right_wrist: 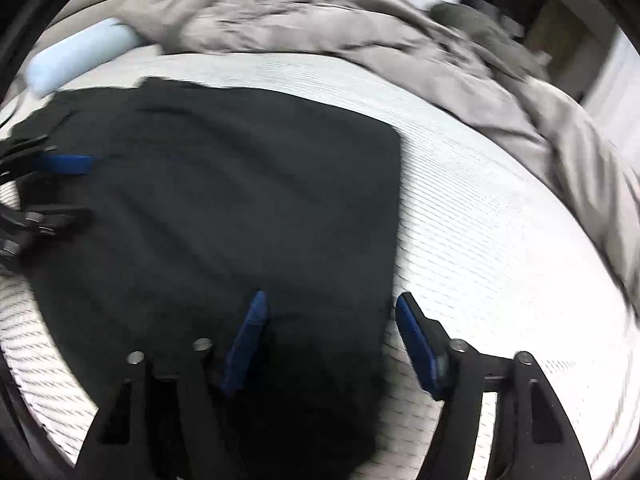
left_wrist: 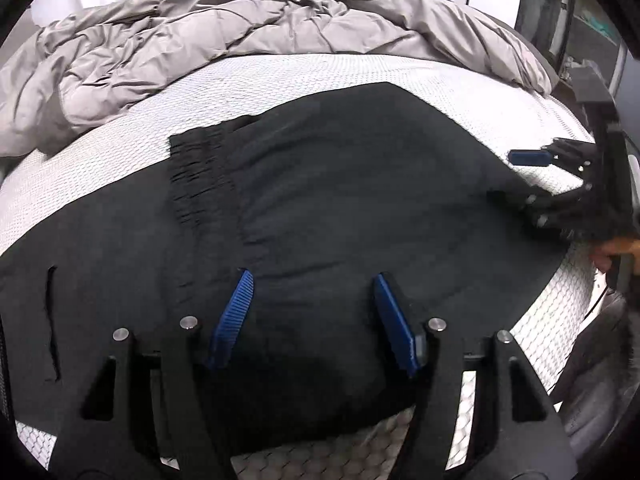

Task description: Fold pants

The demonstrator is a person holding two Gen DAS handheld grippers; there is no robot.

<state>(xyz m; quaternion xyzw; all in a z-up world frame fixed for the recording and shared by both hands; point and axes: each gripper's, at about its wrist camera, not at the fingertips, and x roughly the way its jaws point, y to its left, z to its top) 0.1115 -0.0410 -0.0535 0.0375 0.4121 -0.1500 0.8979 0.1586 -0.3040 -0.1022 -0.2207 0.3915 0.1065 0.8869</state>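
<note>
Black pants (left_wrist: 320, 184) lie flat on bed mattress (left_wrist: 280, 68), long axis L–R. Left tongs (left_wrist: 312, 320) & right tongs (right_wrist: 332, 340) apart, empty, over near edge; right straddles pants' side edge.

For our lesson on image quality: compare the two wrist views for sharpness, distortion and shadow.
Left wrist view: mostly sharp, the weave of the mattress is crisp; the fisheye bows its edge; the left gripper casts a dark shadow on the pants. Right wrist view: motion-smeared throughout, the duvet streaked, though the right gripper stays clear.
</note>
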